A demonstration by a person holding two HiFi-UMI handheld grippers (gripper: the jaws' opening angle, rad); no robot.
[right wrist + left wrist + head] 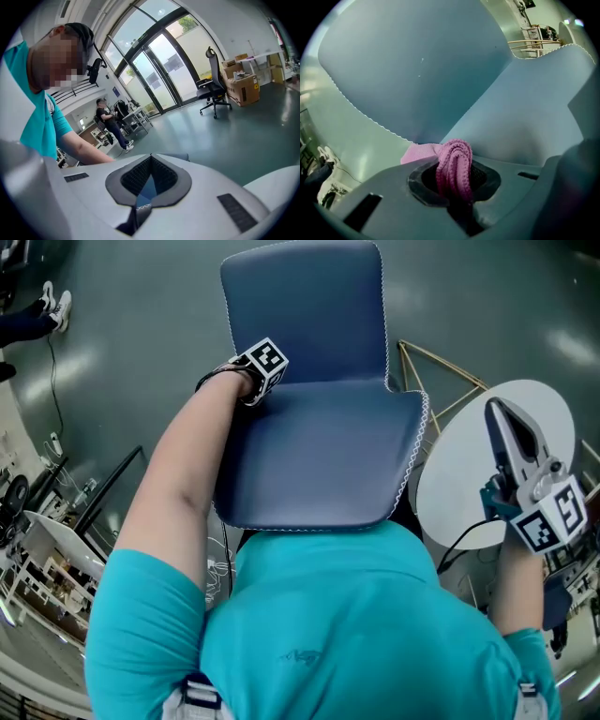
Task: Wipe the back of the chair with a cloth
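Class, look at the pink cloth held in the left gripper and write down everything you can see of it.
The pink cloth is soft, knitted-looking fabric with a ribbed hem. Bunched into upright folds, it is clamped in the left gripper, which is shut on it. A flatter flap spreads left beyond the jaws, near the join of back and seat on the blue chair. Whether it touches the chair there cannot be told.
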